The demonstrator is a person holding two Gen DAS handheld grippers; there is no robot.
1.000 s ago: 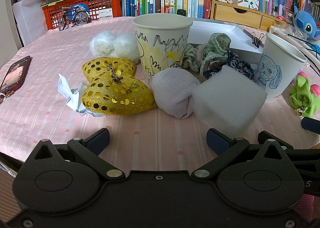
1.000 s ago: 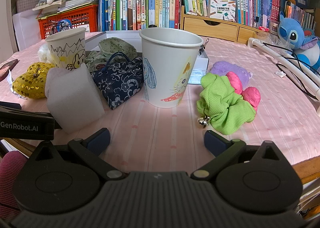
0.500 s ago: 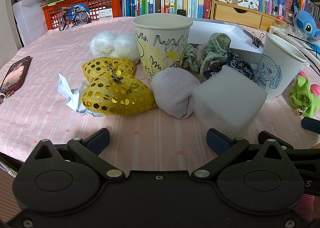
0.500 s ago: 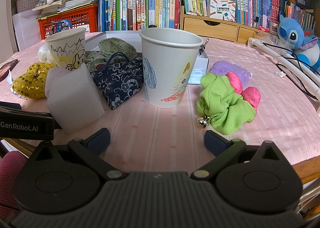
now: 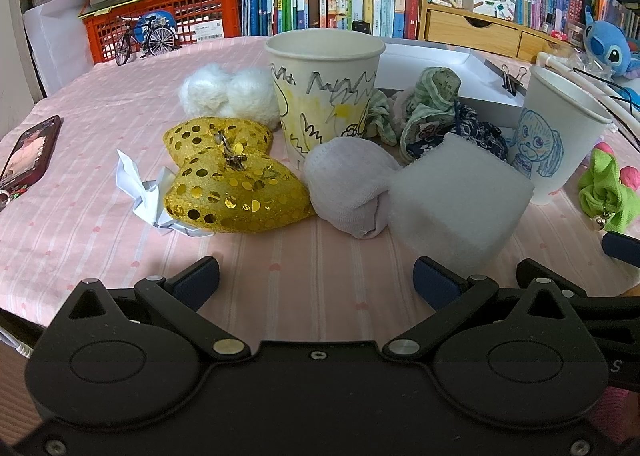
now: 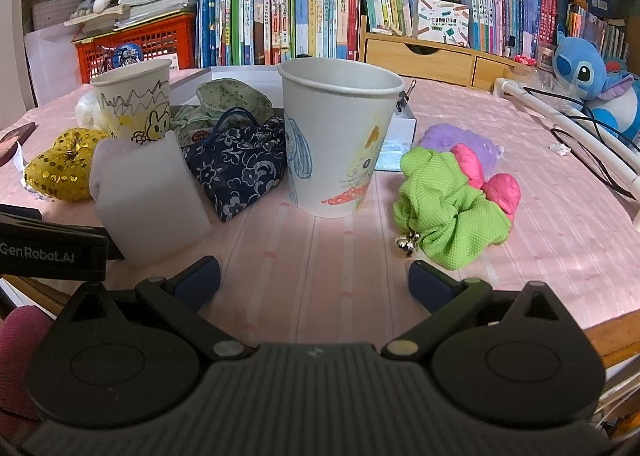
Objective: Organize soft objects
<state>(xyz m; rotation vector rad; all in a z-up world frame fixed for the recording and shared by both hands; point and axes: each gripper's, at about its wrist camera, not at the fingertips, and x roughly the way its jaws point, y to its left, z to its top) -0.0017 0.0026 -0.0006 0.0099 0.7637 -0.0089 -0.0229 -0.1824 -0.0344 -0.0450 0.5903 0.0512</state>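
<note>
Left claw (image 5: pixel 316 280) wide, empty; right claw (image 6: pixel 314 280) likewise. Foam block (image 5: pixel 460 200) just ahead-right of left claw, on desk (image 5: pixel 80 216): judged light, springy; best pinched across flat sides. Green scrunchie (image 6: pixel 444 212) ahead-right of right claw: limp, bunchable. No change from earlier frames.

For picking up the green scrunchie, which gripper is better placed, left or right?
Right. The right gripper is open and the scrunchie lies just ahead of its right finger. From the left gripper the scrunchie sits at the far right edge, past the foam block.
</note>
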